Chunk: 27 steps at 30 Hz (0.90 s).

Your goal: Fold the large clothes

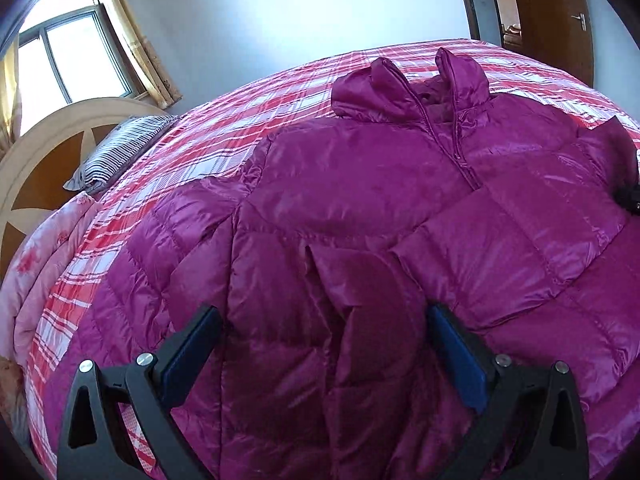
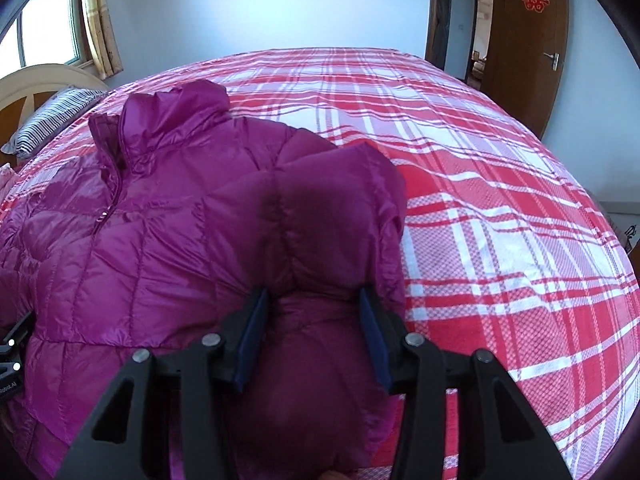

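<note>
A shiny magenta puffer jacket (image 1: pixel 360 184) lies front-up on the bed, collar toward the far side. One sleeve is folded across its chest (image 1: pixel 500 248). My left gripper (image 1: pixel 320 320) is open just above the jacket's lower front, holding nothing. In the right wrist view the same jacket (image 2: pixel 152 216) fills the left half. My right gripper (image 2: pixel 314 300) is partly closed on a bunched, raised fold of the jacket's right side (image 2: pixel 320 208), which fills the space between the blue pads. The right gripper shows as a dark shape at the left wrist view's right edge (image 1: pixel 630 196).
A red and white plaid bedspread (image 2: pixel 480 168) covers the bed. A striped pillow (image 1: pixel 120 148) and pink floral quilt (image 1: pixel 44 264) lie by the wooden headboard (image 1: pixel 36 168). A window (image 1: pixel 68 52) is at the left, a brown door (image 2: pixel 528 40) at the far right.
</note>
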Motion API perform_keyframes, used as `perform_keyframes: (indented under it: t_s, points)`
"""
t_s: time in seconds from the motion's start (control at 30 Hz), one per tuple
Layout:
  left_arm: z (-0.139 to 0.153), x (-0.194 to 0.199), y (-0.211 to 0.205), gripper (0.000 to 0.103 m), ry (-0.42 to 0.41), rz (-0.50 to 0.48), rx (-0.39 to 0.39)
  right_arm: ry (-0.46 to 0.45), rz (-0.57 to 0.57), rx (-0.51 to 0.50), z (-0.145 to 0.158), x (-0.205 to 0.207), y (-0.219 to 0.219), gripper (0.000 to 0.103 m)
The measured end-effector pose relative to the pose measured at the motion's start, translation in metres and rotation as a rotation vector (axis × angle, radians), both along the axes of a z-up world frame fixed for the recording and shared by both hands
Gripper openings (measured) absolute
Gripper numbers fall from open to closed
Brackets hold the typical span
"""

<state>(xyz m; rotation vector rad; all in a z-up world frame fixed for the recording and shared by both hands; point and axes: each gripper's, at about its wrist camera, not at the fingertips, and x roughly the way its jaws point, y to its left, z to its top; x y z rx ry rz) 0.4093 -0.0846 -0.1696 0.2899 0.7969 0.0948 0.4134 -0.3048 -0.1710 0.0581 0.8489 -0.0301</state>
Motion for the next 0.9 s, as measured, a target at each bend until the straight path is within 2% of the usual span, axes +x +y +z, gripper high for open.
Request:
perform_keyframes:
  t_s: [0.1, 0.17, 0.3, 0.4, 0.5, 0.57, 0.73, 0.9]
  points:
    - [0.000, -0.001, -0.001, 0.102, -0.005, 0.001, 0.009, 0.012, 0.010, -0.003, 0.002, 0.003, 0.000, 0.048]
    - [0.000, -0.002, -0.002, 0.102, -0.011, 0.003, 0.011, -0.005, 0.015, 0.044, 0.013, 0.000, -0.009, 0.048]
    - [-0.001, -0.003, -0.003, 0.102, -0.022, 0.005, 0.023, -0.167, -0.031, 0.114, 0.056, -0.014, -0.026, 0.052]
    - [-0.001, -0.004, -0.005, 0.102, -0.028, 0.006, 0.032, -0.170, -0.014, 0.067, 0.069, 0.002, -0.019, 0.052]
    - [-0.001, -0.004, -0.003, 0.102, -0.027, 0.007, 0.021, -0.112, 0.007, 0.031, 0.058, 0.031, -0.007, 0.049]
    - [-0.001, -0.004, -0.003, 0.102, -0.028, 0.007, 0.021, -0.066, -0.001, 0.052, 0.043, 0.044, -0.008, 0.049]
    - [-0.001, -0.005, -0.006, 0.102, -0.032, 0.008, 0.034, -0.005, -0.016, 0.066, 0.010, 0.052, -0.016, 0.046]
    - [-0.002, -0.005, -0.006, 0.102, -0.036, 0.009, 0.040, -0.003, -0.007, 0.098, 0.000, 0.052, -0.022, 0.046]
